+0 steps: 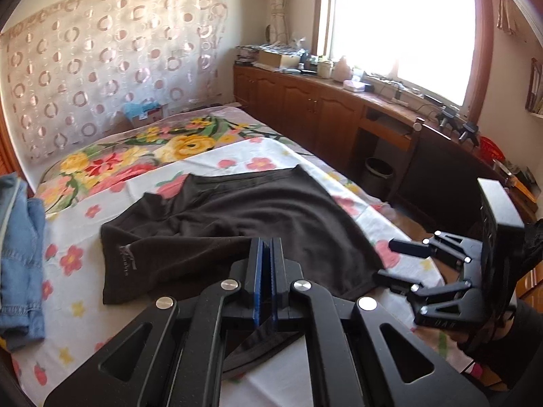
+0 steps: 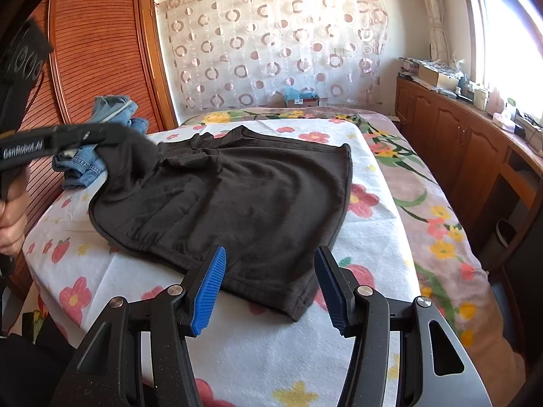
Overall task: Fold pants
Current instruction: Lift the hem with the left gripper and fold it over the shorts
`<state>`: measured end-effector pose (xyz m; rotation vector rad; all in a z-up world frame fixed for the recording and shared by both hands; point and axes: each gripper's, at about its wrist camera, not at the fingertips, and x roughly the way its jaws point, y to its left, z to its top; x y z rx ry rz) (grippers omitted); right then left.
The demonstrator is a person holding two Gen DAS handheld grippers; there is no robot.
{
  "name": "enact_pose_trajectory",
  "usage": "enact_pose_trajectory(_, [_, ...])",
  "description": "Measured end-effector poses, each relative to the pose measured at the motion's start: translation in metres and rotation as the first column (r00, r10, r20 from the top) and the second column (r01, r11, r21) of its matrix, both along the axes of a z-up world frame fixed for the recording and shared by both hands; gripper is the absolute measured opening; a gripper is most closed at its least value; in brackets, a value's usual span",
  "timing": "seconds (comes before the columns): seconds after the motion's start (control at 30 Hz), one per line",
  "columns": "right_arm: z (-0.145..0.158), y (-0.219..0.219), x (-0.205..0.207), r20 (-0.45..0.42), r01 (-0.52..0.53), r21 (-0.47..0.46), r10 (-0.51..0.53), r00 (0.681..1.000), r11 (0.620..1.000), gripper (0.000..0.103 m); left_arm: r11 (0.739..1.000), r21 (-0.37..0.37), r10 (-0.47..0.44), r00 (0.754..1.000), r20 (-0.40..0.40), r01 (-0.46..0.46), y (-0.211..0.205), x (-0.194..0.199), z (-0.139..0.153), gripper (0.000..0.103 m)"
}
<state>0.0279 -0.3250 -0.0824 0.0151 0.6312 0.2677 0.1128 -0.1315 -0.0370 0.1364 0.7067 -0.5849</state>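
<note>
Jeans beside pants | left gripper pinching pants | right gripper agape

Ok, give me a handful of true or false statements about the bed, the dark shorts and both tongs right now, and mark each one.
1. The left tongs are shut on a fold of the dark shorts. True.
2. The right tongs are clamped on the shorts' hem. False: their jaws stand apart, with nothing pinched between the pads.
3. Denim clothing lies on the bed next to the wooden wardrobe. True.
4. The shorts lie on a plain blue sheet. False: the white floral sheet under them has pink and yellow flowers.
5. The shorts are already folded into a neat small stack. False: they are spread out, with one corner lifted by the left tongs.
</note>
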Motion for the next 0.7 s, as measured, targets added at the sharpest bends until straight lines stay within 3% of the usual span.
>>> enact_pose_trajectory(0.33, [-0.002, -0.008, 0.000, -0.002, 0.013, 0.011, -0.013, 1.000, 1.000, 0.056, 1.000, 0.010, 0.009, 1.000, -0.018, -0.008, -0.014, 0.007, -0.007, 0.007])
enact_pose_trajectory(0.47, [-0.002, -0.007, 0.000, -0.004, 0.009, 0.014, -0.009, 1.000, 1.000, 0.056, 0.999, 0.016, 0.045, 0.999, -0.009, -0.045, -0.007, 0.007, -0.007, 0.028])
enact_pose_trajectory(0.53, [-0.001, -0.005, 0.000, -0.004, 0.005, 0.015, -0.005, 1.000, 1.000, 0.056, 0.998, 0.012, 0.066, 0.998, 0.002, -0.066, 0.001, 0.007, -0.006, 0.047])
enact_pose_trajectory(0.6, [-0.001, -0.003, 0.002, -0.004, 0.000, 0.014, 0.000, 1.000, 1.000, 0.056, 0.997, 0.008, 0.075, 0.997, 0.000, -0.075, 0.007, 0.008, -0.008, 0.054])
enact_pose_trajectory(0.63, [-0.001, -0.002, 0.003, -0.005, -0.004, 0.015, 0.004, 1.000, 1.000, 0.056, 0.996, 0.012, 0.089, 0.996, -0.001, -0.089, 0.011, 0.009, -0.010, 0.068])
enact_pose_trajectory(0.7, [-0.001, 0.001, 0.005, -0.004, -0.013, 0.016, 0.013, 1.000, 1.000, 0.056, 0.994, 0.011, 0.107, 0.994, 0.004, -0.107, 0.019, 0.009, -0.013, 0.080])
